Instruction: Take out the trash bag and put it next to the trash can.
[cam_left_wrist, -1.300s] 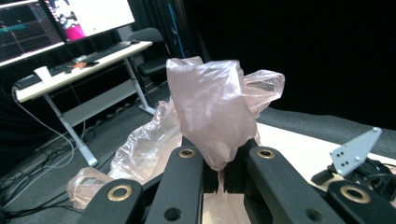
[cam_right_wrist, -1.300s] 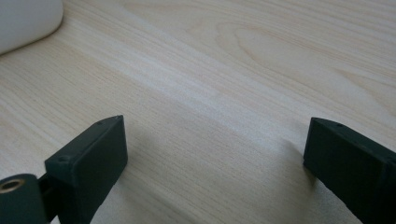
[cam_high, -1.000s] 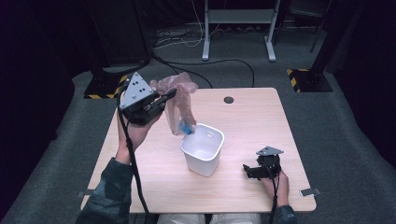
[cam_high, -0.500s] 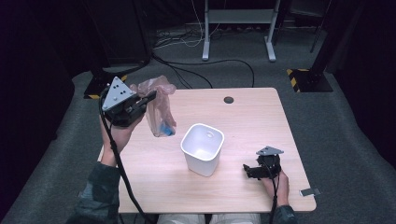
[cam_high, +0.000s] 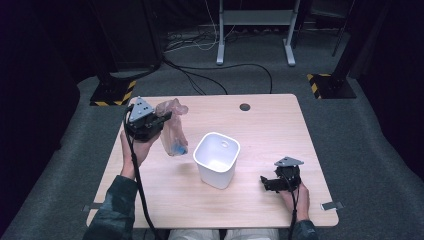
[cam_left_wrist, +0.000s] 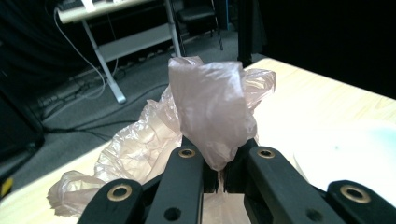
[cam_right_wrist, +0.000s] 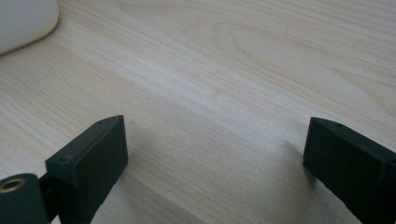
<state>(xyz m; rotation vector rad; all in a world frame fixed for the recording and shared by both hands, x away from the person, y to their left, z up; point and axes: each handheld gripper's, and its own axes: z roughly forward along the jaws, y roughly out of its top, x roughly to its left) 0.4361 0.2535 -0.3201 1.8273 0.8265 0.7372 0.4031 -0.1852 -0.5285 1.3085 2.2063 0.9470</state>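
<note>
Hanging roughly vertical, plastic bag (cam_high: 172, 132) pinched by left hand-held gripper (cam_high: 161, 119); right (cam_high: 267, 184) open, empty.

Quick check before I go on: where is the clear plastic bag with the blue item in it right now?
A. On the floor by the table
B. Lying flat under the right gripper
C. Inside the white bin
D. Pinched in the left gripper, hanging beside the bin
D. The left gripper is shut on the top of the plastic bag, which hangs to the left of the white bin, apart from it; the right gripper sits open on the table.
</note>
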